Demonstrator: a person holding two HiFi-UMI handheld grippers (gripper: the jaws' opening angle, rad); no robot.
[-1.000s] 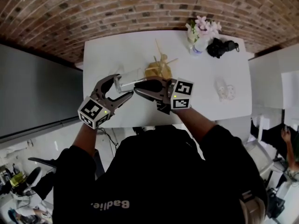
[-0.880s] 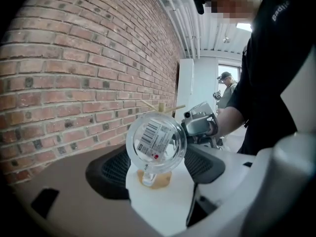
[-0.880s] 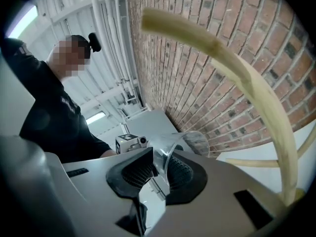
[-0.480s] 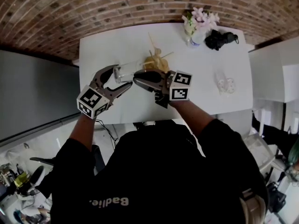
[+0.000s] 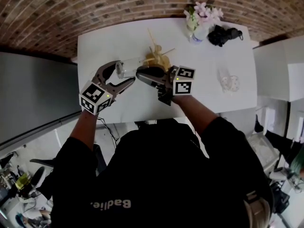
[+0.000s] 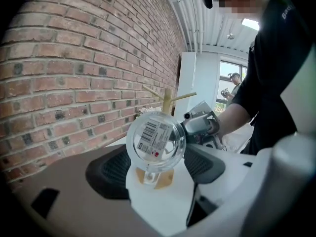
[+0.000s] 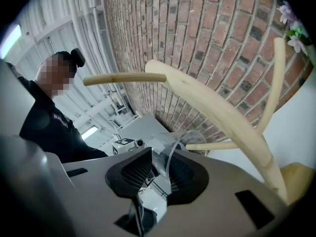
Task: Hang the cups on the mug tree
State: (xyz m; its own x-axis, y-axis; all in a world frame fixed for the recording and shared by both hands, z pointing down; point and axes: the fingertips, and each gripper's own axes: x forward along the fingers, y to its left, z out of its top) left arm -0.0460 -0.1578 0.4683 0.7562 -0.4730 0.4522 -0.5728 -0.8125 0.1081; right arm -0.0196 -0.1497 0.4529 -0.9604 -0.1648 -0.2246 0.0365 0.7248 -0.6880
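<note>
Handover in progress just in front of the mug tree, mid-desk. Left gripper has its jaws closed across the base end of the clear glass cup: both pads sit against its sides, the barcode sticker on the bottom faces back along the jaws, and the mouth points away toward the tree. Cup is lying roughly level in the air, off the desk, close to the tree but not on it. Right gripper comes in from the opposite side, nose to nose with the left. Its jaws have just been opening, and a curved clear strip of the cup, likely the handle, stands between the pads. It looks slack rather than clamped, so I read the right as letting go. Reason, as I judge it: a grip on the body leaves the handle free, and the handle has to be free to slide over a peg. The pegs angle upward, so the cup probably needs a roll to line the handle loop up with one. Risk: glass is slick and the left holds only the base end, so a bump on a peg could twist it out. Second clear cup waits on the desk to the right, well apart. None hung yet that I can see.
</note>
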